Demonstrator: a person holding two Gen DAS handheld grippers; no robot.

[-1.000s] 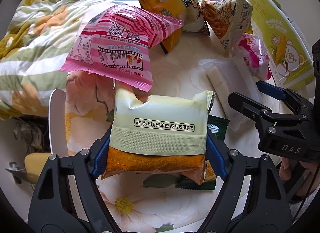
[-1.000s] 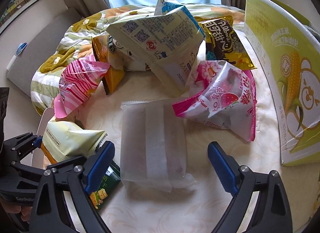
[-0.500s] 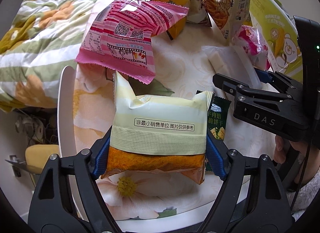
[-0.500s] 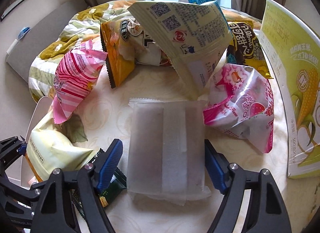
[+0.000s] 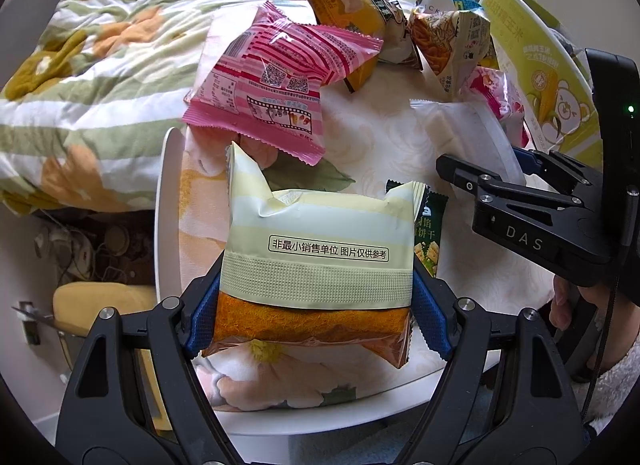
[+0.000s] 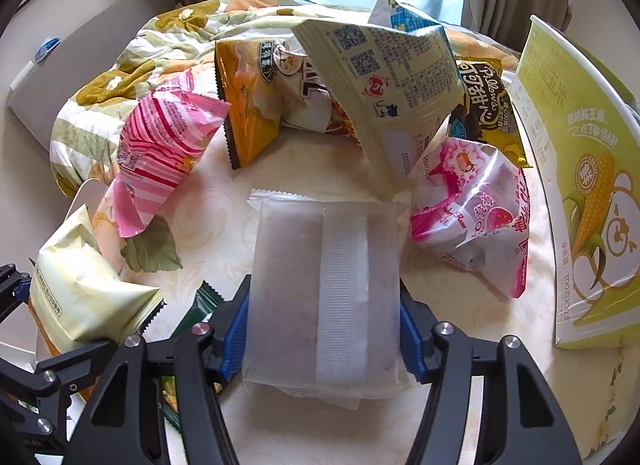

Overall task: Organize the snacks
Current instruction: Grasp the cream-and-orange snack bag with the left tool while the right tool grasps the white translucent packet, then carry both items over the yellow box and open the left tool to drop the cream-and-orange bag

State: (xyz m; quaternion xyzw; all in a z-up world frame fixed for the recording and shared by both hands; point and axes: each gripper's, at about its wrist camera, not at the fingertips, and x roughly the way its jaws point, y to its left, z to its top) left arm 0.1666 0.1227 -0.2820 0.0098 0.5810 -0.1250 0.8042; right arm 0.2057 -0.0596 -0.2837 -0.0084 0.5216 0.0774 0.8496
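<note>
Left gripper (image 5: pixel 316 305) points steeply down, fingers (image 5: pixel 202 317) clamped on the cream-orange snack pack (image 5: pixel 320 261) above the desk's (image 5: pixel 400 145) near edge. Right gripper (image 6: pixel 322 333), also tilted down, has just been closing onto the frosted white packet (image 6: pixel 324 285) lying mid-desk, fingers touching its sides.

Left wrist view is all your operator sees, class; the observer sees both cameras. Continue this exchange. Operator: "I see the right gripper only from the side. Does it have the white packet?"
Observer: "Yes. In the right wrist view the right gripper has just been closing, and its blue fingers now press both long sides of the white packet."
Operator: "Anything behind the tall white bag that I'm missing?"
Observer: "A dark yellow packet marked Pillows lies behind the tall white bag, next to the corn box."
</note>
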